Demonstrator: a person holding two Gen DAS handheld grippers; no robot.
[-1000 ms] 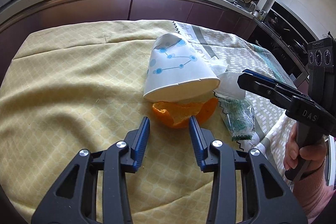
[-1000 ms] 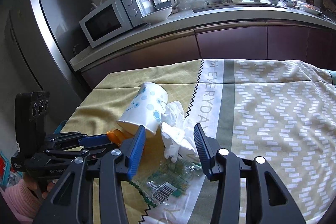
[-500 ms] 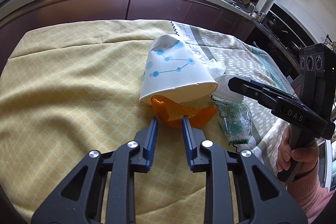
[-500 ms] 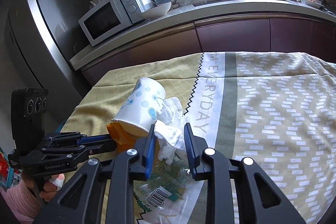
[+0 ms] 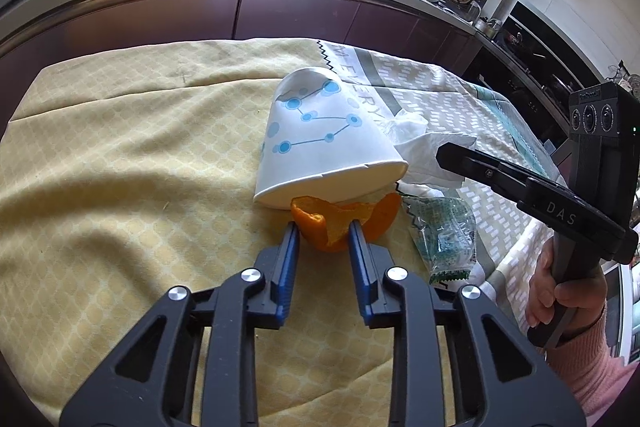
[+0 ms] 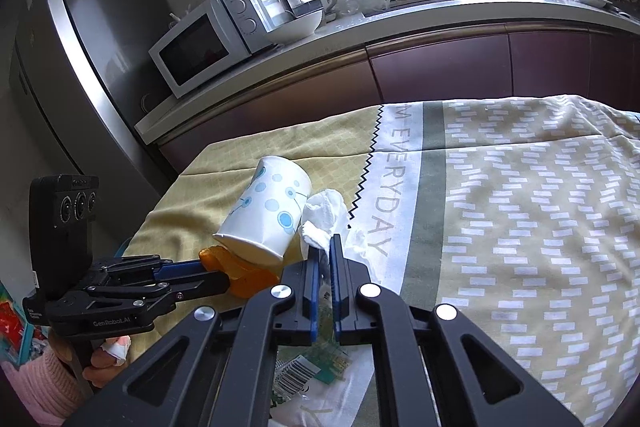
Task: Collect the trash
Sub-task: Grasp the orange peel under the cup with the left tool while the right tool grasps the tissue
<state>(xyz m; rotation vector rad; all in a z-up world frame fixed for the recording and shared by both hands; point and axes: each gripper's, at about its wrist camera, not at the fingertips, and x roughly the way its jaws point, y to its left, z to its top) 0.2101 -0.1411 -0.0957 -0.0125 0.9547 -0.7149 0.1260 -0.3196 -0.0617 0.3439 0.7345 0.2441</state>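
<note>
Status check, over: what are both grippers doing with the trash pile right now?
Left gripper shut on orange peel. Right gripper pinched on crumpled tissue. Tipped paper cup lies over the peel; green wrapper loose beside.

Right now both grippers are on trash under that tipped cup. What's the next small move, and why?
Probably lift both slightly and draw back. The left gripper pinches the orange peel, whose far edge sits under the paper cup rim; the right gripper is shut on the tissue beside it.
</note>
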